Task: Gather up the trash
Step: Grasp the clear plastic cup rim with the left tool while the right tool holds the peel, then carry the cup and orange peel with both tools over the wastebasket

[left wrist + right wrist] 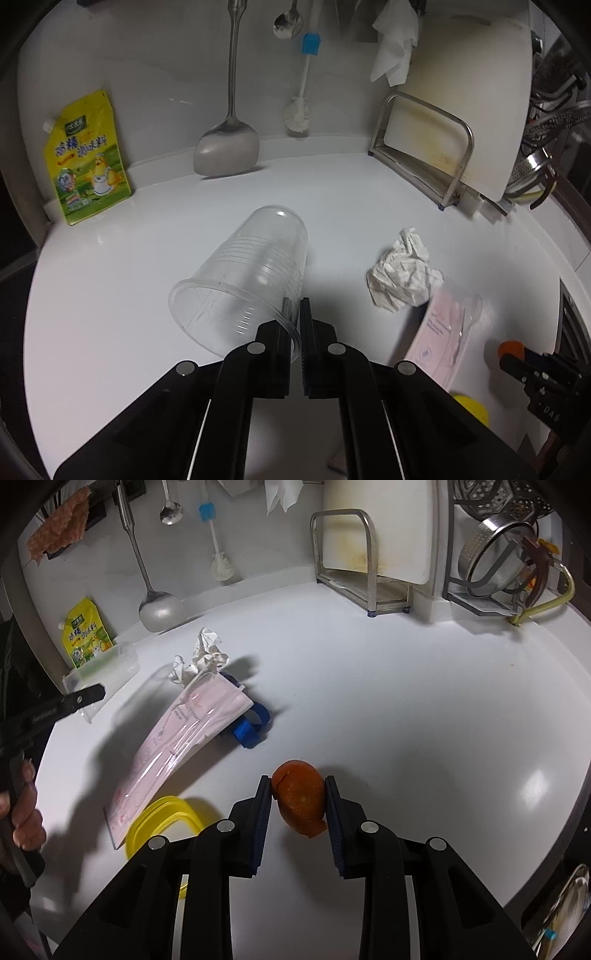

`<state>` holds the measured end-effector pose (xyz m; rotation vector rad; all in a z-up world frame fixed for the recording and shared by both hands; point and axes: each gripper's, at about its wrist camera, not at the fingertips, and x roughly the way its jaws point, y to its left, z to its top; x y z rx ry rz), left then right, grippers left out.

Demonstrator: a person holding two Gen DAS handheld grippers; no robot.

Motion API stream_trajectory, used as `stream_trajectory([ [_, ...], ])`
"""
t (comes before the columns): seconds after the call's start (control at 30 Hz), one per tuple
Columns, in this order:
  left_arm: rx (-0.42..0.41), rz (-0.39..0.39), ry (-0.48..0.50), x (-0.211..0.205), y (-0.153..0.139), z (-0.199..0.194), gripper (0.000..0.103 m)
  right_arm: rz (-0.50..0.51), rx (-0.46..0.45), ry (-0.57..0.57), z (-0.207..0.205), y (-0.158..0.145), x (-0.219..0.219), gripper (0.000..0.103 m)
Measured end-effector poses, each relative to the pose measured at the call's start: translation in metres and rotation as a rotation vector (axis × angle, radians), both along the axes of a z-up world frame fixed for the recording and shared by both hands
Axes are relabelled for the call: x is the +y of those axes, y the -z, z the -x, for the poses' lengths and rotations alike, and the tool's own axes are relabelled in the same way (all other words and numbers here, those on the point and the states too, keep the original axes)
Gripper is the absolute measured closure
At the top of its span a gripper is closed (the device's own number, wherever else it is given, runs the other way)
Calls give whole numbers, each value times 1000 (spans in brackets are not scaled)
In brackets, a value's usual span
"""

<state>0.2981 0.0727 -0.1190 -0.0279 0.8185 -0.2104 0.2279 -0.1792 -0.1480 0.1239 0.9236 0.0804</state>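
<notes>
Cup [243, 273] rim pinched in left gripper [294, 308]; right gripper [299, 794] clamps orange peel [301, 797]; yellow bin [162, 821], probably, at 8 o'clock of right gripper.

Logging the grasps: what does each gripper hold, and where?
Left gripper pinches the clear cup's rim wall. Right gripper clamps the orange peel by its sides.

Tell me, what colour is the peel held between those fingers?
Orange; the curled orange peel shows best in the right wrist view.
</notes>
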Motion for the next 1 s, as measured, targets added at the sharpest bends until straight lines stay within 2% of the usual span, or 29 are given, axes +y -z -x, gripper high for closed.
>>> stream_trajectory([
  [0.33, -17, -50, 1, -2, -29, 67, 98, -48, -15, 15, 41, -23, 5, 75],
  [0.63, -21, -53, -16, -13, -51, 142, 98, -77, -21, -26, 108, -42, 5, 75],
  [1.0, 9, -53, 13, -54, -53, 240, 98, -87, -19, -73, 195, -54, -10, 75],
])
